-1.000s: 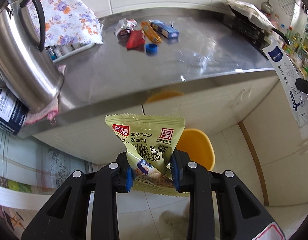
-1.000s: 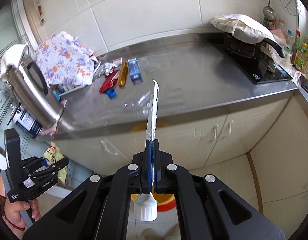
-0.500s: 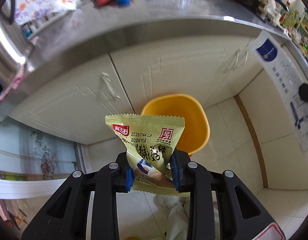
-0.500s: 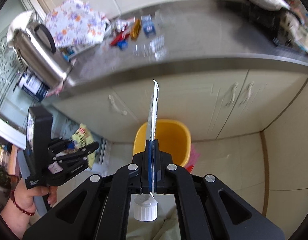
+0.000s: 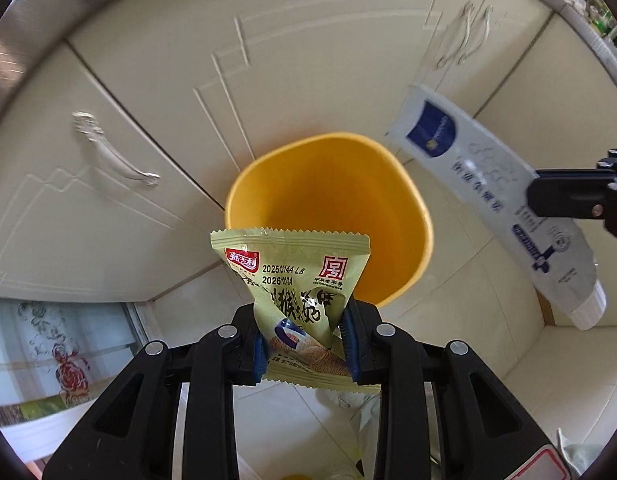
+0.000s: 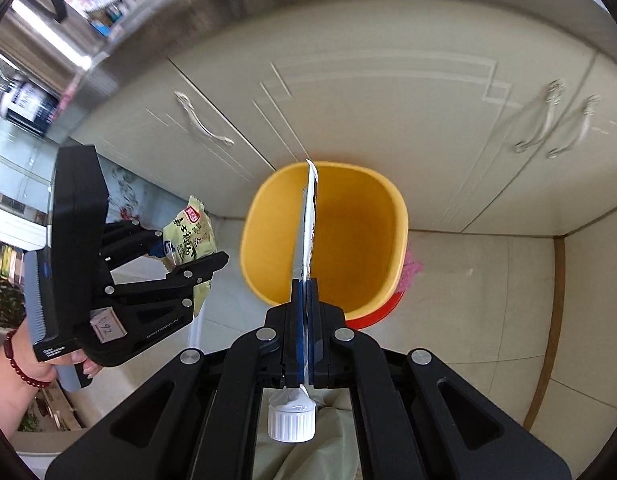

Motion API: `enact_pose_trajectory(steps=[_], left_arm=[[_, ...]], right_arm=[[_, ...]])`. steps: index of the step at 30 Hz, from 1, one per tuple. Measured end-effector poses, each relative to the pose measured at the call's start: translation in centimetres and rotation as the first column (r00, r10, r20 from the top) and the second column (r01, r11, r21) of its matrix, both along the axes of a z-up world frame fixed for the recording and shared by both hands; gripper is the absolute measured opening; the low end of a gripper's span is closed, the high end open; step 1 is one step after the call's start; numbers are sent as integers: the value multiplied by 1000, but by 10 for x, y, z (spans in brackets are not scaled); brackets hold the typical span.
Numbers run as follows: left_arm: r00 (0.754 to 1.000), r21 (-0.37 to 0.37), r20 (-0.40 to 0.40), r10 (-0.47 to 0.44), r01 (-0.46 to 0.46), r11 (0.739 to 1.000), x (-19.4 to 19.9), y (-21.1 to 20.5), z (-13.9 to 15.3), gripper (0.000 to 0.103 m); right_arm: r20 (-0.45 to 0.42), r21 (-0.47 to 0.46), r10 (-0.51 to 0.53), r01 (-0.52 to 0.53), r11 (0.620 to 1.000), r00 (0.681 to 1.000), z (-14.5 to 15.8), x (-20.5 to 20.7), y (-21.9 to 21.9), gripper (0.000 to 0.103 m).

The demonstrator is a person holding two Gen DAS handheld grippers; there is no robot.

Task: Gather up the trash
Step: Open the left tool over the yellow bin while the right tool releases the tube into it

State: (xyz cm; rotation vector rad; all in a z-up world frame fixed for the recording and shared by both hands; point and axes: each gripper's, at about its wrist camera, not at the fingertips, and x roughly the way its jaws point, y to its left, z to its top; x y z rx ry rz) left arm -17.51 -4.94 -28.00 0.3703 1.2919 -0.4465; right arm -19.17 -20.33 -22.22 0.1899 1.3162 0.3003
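Observation:
My left gripper (image 5: 306,340) is shut on a green snack wrapper (image 5: 294,280) and holds it above the near rim of a yellow trash bin (image 5: 422,220) on the floor. My right gripper (image 6: 307,312) is shut on a flattened white and blue toothpaste tube (image 6: 308,224), cap toward me, held over the same bin (image 6: 396,216). The tube (image 5: 496,200) shows at the right of the left wrist view, right of the bin. The left gripper (image 6: 188,256) with its wrapper (image 6: 190,236) shows left of the bin in the right wrist view.
Cream cabinet doors (image 5: 308,60) with metal handles (image 5: 112,152) stand right behind the bin. The steel counter edge (image 6: 128,40) runs above, with a kettle (image 6: 36,28) on it. Something red and pink (image 6: 408,276) lies under the bin. Tiled floor (image 6: 488,300) spreads to the right.
Both grippers have tilted down and moved from the counter toward the bin, keeping their loads. The bin now fills the middle of both views.

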Motion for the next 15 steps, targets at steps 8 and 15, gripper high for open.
enact_pose_trajectory(steps=[8,15], left_arm=[[998,2,-68,6,-5,1000,22,-3,-43,30],[991,-7,-132,25,-26,1000,40,-5,-71,30]], right_arm=[[-78,20,9,-7,1000,997,-70,37,8,2],[-149,-1,7,-7,1000,989,-113,61,14,2]])
